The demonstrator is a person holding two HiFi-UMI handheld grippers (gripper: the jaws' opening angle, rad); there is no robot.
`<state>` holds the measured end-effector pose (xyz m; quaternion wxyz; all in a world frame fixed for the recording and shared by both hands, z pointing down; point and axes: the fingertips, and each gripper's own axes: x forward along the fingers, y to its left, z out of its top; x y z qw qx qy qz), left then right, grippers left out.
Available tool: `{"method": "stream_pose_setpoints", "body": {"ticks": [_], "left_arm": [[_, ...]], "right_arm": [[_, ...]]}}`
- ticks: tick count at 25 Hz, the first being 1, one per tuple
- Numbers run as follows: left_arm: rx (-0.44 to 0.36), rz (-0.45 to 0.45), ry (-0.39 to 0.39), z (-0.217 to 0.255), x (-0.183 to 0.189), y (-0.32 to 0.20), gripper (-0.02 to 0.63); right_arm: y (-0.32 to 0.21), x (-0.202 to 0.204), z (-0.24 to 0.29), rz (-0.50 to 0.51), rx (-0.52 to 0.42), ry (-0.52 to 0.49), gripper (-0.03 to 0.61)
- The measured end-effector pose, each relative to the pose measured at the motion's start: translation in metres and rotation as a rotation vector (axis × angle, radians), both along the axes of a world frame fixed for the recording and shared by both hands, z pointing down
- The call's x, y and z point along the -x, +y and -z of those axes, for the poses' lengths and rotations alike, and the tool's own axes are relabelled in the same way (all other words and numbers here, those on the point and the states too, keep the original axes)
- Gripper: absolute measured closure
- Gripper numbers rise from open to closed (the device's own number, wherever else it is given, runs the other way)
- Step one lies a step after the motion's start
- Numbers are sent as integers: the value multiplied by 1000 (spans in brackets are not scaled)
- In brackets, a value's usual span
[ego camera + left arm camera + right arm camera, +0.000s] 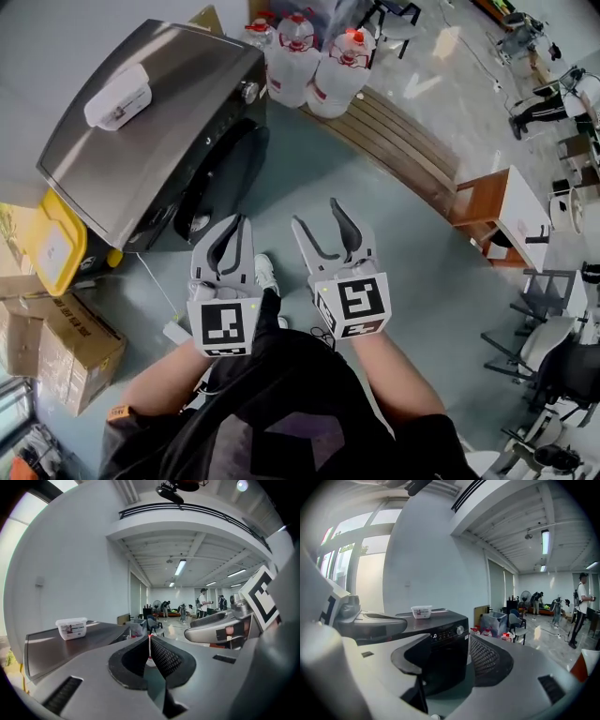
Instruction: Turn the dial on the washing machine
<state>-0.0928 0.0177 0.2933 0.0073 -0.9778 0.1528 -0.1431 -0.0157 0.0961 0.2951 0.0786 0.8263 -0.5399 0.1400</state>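
The dark washing machine (141, 159) stands at the upper left of the head view, its round silver dial (249, 91) at the right end of the control panel. Both grippers hover in front of the person, well short of the machine. My left gripper (240, 223) is shut with nothing between its fingers. My right gripper (320, 217) is open and empty. In the right gripper view the machine (445, 658) and its dial (460, 630) show between the spread jaws of the right gripper (450, 641). The left gripper view shows the left gripper (150, 644) with jaws together and the machine's top (56, 646) at left.
A white box (117, 97) lies on the machine's top. Large water bottles (309, 56) stand behind it beside a wooden bench (403, 141). A yellow bin (56, 248) and cardboard boxes (66, 347) sit at left. A desk (506, 211) and chairs are at right.
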Motion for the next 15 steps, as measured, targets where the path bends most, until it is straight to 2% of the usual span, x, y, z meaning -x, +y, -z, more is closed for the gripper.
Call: {"method": "stream_pose_setpoints", "body": {"ticks": [9, 15], "left_arm": [[49, 67, -28, -22, -61, -68, 595], [34, 135, -58, -24, -82, -95, 595]], "right_arm": [[-89, -81, -17, 88, 29, -22, 298], [-131, -120, -21, 161, 37, -28, 295]]}}
